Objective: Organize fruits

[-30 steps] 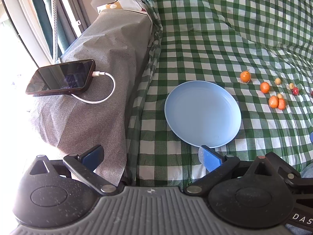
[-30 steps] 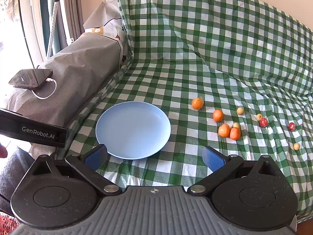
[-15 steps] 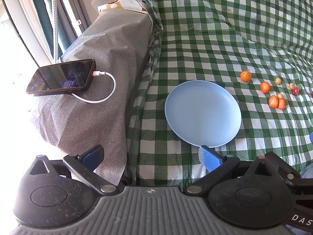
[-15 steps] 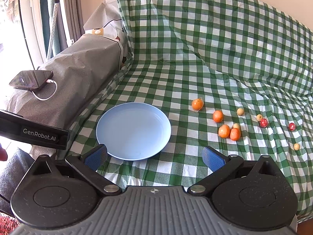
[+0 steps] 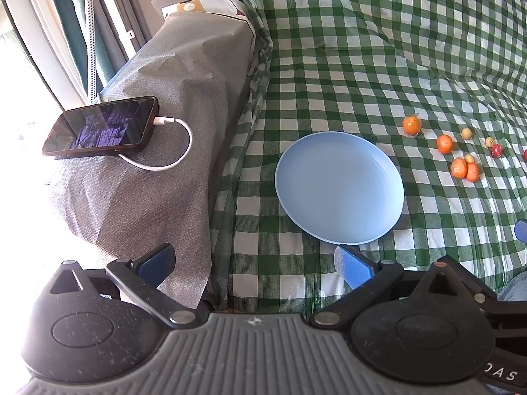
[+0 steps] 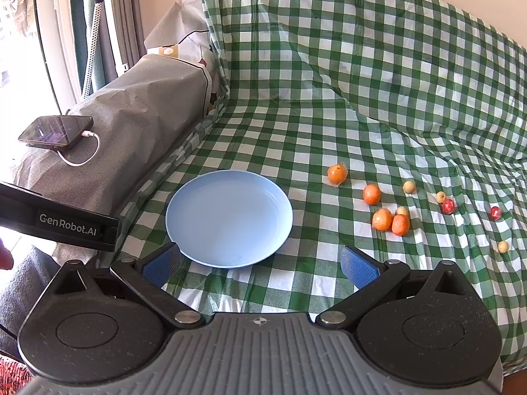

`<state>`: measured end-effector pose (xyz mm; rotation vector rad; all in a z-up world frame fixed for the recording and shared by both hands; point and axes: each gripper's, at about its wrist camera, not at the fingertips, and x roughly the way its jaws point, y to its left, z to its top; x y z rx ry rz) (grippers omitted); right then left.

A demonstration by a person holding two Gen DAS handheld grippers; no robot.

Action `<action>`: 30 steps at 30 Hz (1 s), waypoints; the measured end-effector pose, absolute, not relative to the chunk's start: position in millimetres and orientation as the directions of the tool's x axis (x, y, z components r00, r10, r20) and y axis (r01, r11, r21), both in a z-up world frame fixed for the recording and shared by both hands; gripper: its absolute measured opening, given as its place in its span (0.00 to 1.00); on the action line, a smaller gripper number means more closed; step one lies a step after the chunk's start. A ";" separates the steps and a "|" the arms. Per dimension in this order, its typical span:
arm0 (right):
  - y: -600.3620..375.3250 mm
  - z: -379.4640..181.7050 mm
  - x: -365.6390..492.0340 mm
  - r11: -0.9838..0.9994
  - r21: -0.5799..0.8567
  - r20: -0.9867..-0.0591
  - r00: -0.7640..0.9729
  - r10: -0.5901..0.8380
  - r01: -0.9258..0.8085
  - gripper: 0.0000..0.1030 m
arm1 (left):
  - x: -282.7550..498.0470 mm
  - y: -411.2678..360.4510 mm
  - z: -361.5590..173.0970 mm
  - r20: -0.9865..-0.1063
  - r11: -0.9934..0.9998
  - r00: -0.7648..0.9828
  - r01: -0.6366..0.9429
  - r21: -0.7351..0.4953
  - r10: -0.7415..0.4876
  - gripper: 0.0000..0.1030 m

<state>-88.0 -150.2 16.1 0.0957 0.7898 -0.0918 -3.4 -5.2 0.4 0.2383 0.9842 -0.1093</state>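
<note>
resting on the green checked cloth, the blue plate holds nothing and sits just ahead of both tools. the right gripper hangs low over the near edge of the cloth with its two blue pads spread wide, one at 7 o'clock of the plate and the other at 4 o'clock, and nothing is between them. the left gripper is likewise spread wide and grips nothing; its left pad is over the grey cover and its right pad is just at the plate's near rim at 6 o'clock. the fruits lie loose on the cloth to the 3 o'clock side of the plate, all apart from it. nearest the plate, at about 2 o'clock, is an orange fruit in a clear wrap. further toward 3 o'clock is a second orange fruit, and nearer the camera two orange fruits touch side by side with a small pale fruit tucked just behind them. another pale fruit lies at 3 o'clock of the second orange one. further out, a pale fruit touches a red fruit, a second red fruit lies alone, and a last pale fruit sits nearest the cloth's edge at 4 o'clock. on the grey cover at 9 o'clock of the plate a phone lies flat with a white cable plugged into it. part of the left tool's black body, lettered genrobot.ai, shows at 9 o'clock in the right view.
</note>
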 end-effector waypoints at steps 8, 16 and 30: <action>-162.1 8.4 -85.0 0.987 0.099 -0.718 0.696 -0.018 0.127 1.00 | -0.2 -18.3 -2.4 -0.846 0.961 0.532 0.209 0.181 0.043 1.00; -193.6 -12.2 -87.8 0.965 0.134 -0.735 0.675 -0.056 0.226 1.00 | 5.9 -56.3 -9.1 -0.853 0.936 0.518 0.269 0.228 0.058 1.00; -287.9 -57.9 -95.2 0.858 0.073 -0.702 0.637 -0.319 0.509 1.00 | 33.3 -154.0 -40.4 -0.895 0.898 0.443 0.414 0.149 -0.056 1.00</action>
